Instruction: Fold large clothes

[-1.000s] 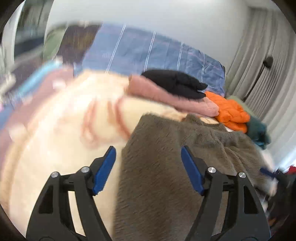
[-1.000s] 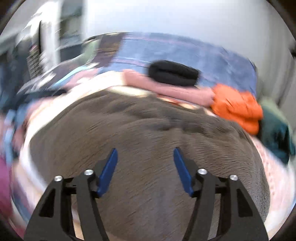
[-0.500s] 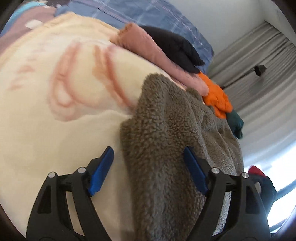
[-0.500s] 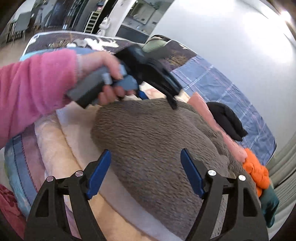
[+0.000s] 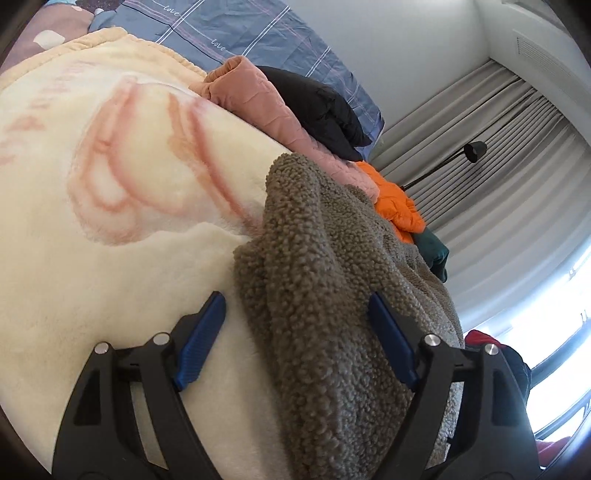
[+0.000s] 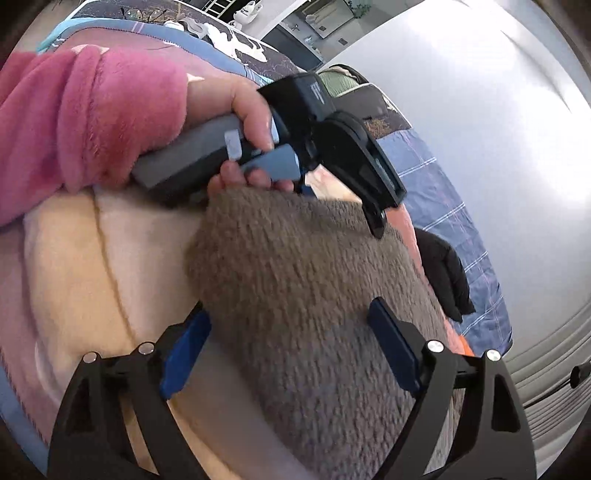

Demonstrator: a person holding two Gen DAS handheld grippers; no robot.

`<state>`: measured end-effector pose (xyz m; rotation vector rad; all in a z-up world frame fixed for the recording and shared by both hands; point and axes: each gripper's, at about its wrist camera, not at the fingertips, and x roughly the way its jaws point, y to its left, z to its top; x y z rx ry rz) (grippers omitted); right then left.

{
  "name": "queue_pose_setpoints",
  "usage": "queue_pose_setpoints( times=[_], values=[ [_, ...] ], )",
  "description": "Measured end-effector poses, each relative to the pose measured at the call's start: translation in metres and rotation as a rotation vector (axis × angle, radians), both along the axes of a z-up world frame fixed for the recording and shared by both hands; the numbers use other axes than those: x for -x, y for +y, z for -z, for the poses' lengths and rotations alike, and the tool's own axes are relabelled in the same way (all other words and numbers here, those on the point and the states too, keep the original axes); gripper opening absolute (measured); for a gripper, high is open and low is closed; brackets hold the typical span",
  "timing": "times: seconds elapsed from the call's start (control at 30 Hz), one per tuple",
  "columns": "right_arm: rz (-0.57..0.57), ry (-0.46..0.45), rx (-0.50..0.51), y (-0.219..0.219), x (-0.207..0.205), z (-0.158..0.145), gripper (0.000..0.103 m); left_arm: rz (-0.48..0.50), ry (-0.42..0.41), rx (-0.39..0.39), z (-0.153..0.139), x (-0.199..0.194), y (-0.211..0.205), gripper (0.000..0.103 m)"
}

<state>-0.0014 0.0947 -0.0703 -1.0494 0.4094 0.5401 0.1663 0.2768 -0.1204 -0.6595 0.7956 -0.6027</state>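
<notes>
A grey-brown fleece garment [image 5: 325, 295] lies on a cream blanket [image 5: 110, 221] with pink markings. My left gripper [image 5: 295, 306] is open and hangs low over the garment's near-left edge. A thick fold rises between its blue pads, and the left pad stands clear over the blanket. In the right wrist view the fleece [image 6: 303, 288] fills the gap of my right gripper [image 6: 288, 325]. Its jaws are opening, with no pad pressing. Beyond it a hand in a pink sleeve [image 6: 92, 118] holds the left gripper [image 6: 341, 205] at the fleece's far edge.
At the back of the bed lie a folded pink quilted jacket [image 5: 258, 107], a black garment [image 5: 317, 110], an orange jacket [image 5: 399, 206] and a teal piece [image 5: 436, 254]. A blue plaid cover [image 5: 240, 33] lies behind them. Grey curtains and a black lamp [image 5: 474, 151] stand at the right.
Both grippers have sunk close to the fleece. The right view has rolled and swung, so the hand with the left gripper now shows. The right jaws stand wider.
</notes>
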Motion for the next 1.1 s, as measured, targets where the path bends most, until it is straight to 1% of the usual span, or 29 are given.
queue_pose_setpoints(
  times=[0.13, 0.2, 0.3, 0.37, 0.4, 0.5, 0.6, 0.73, 0.83, 0.97, 1.0, 1.03, 1.07, 1.1],
  values=[
    [0.002, -0.010, 0.000, 0.007, -0.005, 0.000, 0.086, -0.003, -0.008, 0.038, 0.003, 0.003, 0.007, 0.081],
    [0.008, -0.003, 0.001, -0.002, -0.002, -0.004, 0.086, -0.004, -0.009, 0.046, 0.003, 0.004, 0.009, 0.081],
    [0.002, -0.023, 0.034, -0.014, 0.008, -0.003, 0.086, -0.002, -0.009, 0.037, 0.003, 0.005, 0.008, 0.081],
    [0.004, -0.016, 0.046, -0.017, 0.004, -0.003, 0.085, 0.002, -0.011, 0.027, 0.003, 0.005, 0.006, 0.081],
    [0.006, -0.006, 0.046, -0.015, 0.001, -0.003, 0.085, 0.003, -0.011, 0.024, 0.002, 0.005, 0.006, 0.081],
    [-0.017, -0.014, 0.050, 0.000, -0.008, 0.003, 0.083, 0.004, -0.012, 0.025, 0.002, 0.004, 0.005, 0.081],
    [-0.021, -0.031, 0.037, 0.014, -0.019, 0.009, 0.075, 0.004, -0.013, 0.029, 0.002, 0.005, 0.005, 0.081],
    [-0.021, -0.051, 0.013, 0.017, -0.020, 0.013, 0.060, 0.004, -0.013, 0.032, 0.003, 0.005, 0.006, 0.081],
    [-0.010, -0.032, -0.033, 0.011, -0.021, 0.008, 0.054, 0.006, -0.011, 0.033, 0.003, 0.004, 0.006, 0.081],
    [0.019, 0.021, -0.115, 0.005, -0.025, -0.003, 0.051, 0.002, 0.010, 0.042, 0.003, -0.002, 0.004, 0.082],
    [0.023, 0.032, -0.134, 0.003, -0.027, -0.007, 0.050, -0.002, 0.012, 0.042, 0.003, -0.002, 0.003, 0.077],
    [0.028, 0.045, -0.159, 0.001, -0.028, -0.012, 0.048, 0.000, 0.012, 0.038, 0.001, -0.002, -0.001, 0.061],
    [0.036, 0.060, -0.192, -0.003, -0.029, -0.017, 0.048, 0.013, 0.021, 0.044, 0.001, -0.003, -0.006, 0.055],
    [0.045, 0.081, -0.238, -0.007, -0.031, -0.024, 0.046, 0.007, 0.030, 0.045, -0.001, -0.003, -0.010, 0.044]
  ],
)
